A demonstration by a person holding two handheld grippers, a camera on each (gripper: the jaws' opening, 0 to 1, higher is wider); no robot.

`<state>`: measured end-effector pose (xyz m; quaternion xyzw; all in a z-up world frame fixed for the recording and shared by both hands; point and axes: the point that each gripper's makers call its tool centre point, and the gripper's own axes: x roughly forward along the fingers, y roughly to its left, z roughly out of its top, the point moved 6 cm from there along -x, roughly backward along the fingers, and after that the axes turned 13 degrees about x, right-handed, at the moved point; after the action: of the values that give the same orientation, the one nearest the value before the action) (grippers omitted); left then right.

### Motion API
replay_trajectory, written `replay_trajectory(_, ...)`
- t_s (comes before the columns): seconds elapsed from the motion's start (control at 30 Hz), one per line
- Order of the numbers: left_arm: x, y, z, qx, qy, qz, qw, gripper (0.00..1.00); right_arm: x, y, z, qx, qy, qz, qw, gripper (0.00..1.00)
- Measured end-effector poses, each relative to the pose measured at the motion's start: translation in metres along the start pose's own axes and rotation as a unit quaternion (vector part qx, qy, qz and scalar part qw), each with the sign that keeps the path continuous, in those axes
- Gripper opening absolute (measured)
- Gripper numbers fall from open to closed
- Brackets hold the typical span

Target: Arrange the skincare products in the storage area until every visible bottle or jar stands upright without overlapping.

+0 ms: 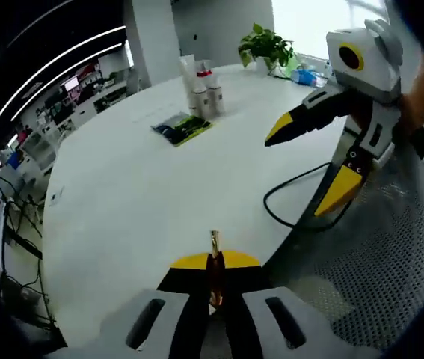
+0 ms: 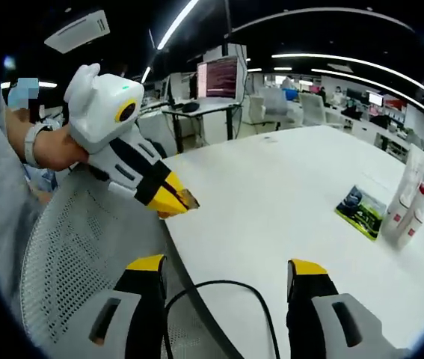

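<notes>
In the left gripper view, my left tongs (image 1: 215, 263) sit at the near edge of the white bench (image 1: 144, 187), their yellow tips pressed together on a small brown-and-gold object (image 1: 215, 262) I cannot identify. Well ahead of them and slightly left, the skincare bottles (image 1: 203, 90) stand upright in a tight cluster, with a green sachet (image 1: 182, 128) lying flat just in front of that group. To the right, my right tongs (image 1: 310, 166) hang over the bench edge with jaws spread wide, a black cable (image 1: 290, 200) looping beneath. A potted plant (image 1: 265, 46) stands far ahead.

In the right gripper view, the right tongs (image 2: 226, 273) stand wide apart, gripping nothing, the cable curling between them. The left tongs (image 2: 176, 200) come in from the left, closed on the brown piece. The bottles (image 2: 412, 198) and sachet (image 2: 361, 210) lie far right. A mesh chair (image 2: 77, 254) sits below left.
</notes>
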<state>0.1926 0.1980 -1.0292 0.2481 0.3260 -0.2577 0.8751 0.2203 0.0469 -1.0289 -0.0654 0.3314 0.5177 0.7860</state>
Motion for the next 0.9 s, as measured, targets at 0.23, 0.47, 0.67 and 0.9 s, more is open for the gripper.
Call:
replay_trajectory(0.23,0.0,-0.001,0.028,0.07,-0.088,0.025,0.9933,0.0,-0.002,-0.001,0.003,0.007,-0.009,-0.001,0.9999,0.65)
replay_trajectory(0.47,0.001,-0.005,0.025,0.113,-0.089,0.044,0.9886,0.0,-0.004,-0.005,0.006,0.024,-0.022,-0.012,0.9994,0.64)
replay_trajectory(0.67,-0.007,-0.013,0.041,0.191,-0.157,0.052,0.9676,0.0,-0.004,-0.001,0.007,0.01,-0.019,-0.009,0.9997,0.63)
replay_trajectory(0.9,-0.006,-0.017,0.042,0.237,-0.157,0.051,0.9574,0.0,-0.012,0.015,0.011,0.059,-0.008,0.064,0.9962,0.49)
